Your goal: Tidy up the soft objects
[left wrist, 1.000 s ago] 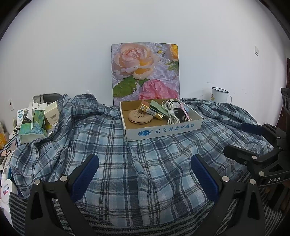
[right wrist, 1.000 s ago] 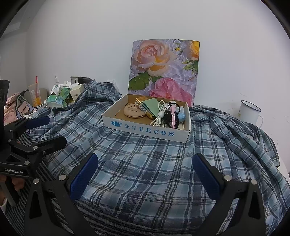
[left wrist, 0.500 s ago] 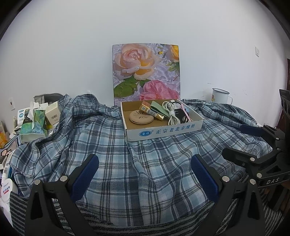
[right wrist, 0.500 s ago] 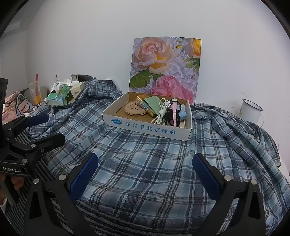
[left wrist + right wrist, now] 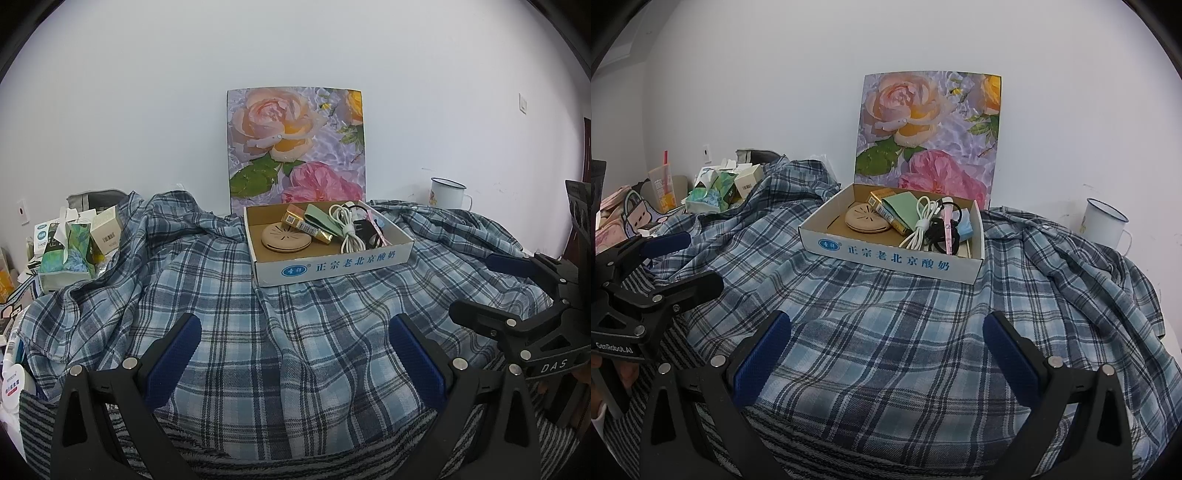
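A blue plaid shirt lies spread and rumpled over the table; it also shows in the right wrist view. A cardboard box with small items stands on it, also seen in the right wrist view. My left gripper is open and empty above the shirt's near edge. My right gripper is open and empty over the near part of the shirt. The right gripper appears at the right of the left wrist view, and the left gripper at the left of the right wrist view.
A floral board leans on the wall behind the box. A white enamel mug stands at the back right. Tissue packs and small boxes crowd the back left. A striped cloth lies under the shirt's near edge.
Both grippers have shifted slightly; the view of the box and shirt moved a little. Both stay open and empty.
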`<state>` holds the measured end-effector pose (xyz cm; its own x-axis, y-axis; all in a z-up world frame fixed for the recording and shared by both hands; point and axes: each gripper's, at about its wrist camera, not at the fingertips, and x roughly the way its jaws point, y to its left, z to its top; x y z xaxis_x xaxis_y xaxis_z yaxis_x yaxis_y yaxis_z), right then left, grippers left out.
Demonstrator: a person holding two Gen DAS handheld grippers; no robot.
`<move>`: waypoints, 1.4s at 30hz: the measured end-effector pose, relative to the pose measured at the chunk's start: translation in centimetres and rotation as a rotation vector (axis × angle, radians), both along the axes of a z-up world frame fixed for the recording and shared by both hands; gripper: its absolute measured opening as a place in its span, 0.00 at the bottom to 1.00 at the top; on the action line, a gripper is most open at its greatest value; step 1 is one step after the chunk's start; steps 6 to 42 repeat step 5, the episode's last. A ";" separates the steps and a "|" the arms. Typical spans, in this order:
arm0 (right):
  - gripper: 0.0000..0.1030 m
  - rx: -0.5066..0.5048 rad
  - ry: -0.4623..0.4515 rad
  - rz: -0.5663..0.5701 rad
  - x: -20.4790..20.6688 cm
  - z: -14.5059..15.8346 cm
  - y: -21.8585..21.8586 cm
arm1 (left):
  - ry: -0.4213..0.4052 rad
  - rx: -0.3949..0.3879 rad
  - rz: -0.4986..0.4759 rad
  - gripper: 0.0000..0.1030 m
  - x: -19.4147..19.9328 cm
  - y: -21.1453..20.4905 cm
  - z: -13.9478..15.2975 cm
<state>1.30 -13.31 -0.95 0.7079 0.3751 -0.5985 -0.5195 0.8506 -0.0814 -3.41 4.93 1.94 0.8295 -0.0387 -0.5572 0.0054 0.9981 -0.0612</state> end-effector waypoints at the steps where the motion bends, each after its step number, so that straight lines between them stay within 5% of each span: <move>1: 1.00 0.001 0.002 0.000 0.0 -0.1 0.0 | 0.000 -0.001 0.000 1.00 0.0 0.0 0.0; 42: 1.00 0.000 0.003 0.000 0.0 -0.2 0.0 | 0.000 -0.001 0.000 1.00 0.0 0.0 0.0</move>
